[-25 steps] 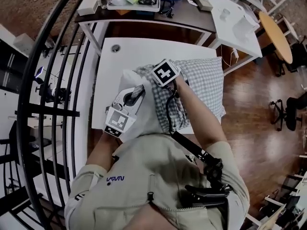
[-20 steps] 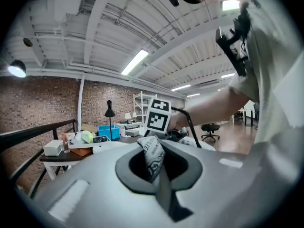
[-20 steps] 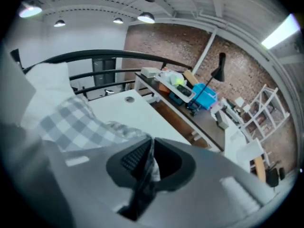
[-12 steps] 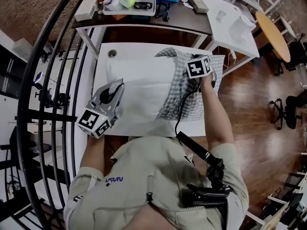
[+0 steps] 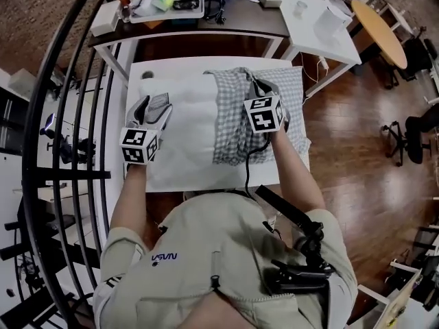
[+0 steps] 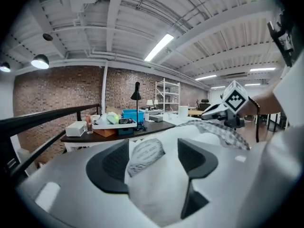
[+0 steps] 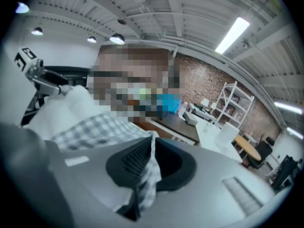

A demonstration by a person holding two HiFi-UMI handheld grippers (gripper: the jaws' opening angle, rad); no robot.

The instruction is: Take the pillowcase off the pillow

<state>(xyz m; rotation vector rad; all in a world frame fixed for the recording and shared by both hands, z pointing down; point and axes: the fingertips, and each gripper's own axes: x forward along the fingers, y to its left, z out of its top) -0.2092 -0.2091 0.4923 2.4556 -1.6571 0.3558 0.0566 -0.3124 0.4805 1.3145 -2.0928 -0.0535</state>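
A white pillow (image 5: 186, 118) lies flat on the white table (image 5: 164, 68), its left half bare. The grey checked pillowcase (image 5: 233, 125) is bunched over its right half. My left gripper (image 5: 152, 103) sits at the pillow's left end. Its jaws have just been opening. In the left gripper view (image 6: 152, 158) they stand wide apart, with the pillow's white end and its label (image 6: 145, 155) bulging between them. My right gripper (image 5: 259, 88) is over the pillowcase. In the right gripper view it (image 7: 149, 161) is shut on a fold of the checked cloth (image 7: 95, 129).
A dark desk (image 5: 226, 26) with a tray (image 5: 161, 2) and a blue box stands behind the table. A white side table (image 5: 315, 19) and a round wooden table (image 5: 377, 26) are at the right. A black railing (image 5: 75, 115) runs along the left, with wooden floor (image 5: 343, 136) on the right.
The left gripper has swung in from beyond the table's left edge to the pillow's left end, and its jaws have opened. The right gripper, still holding the pillowcase, has shifted slightly left and nearer.
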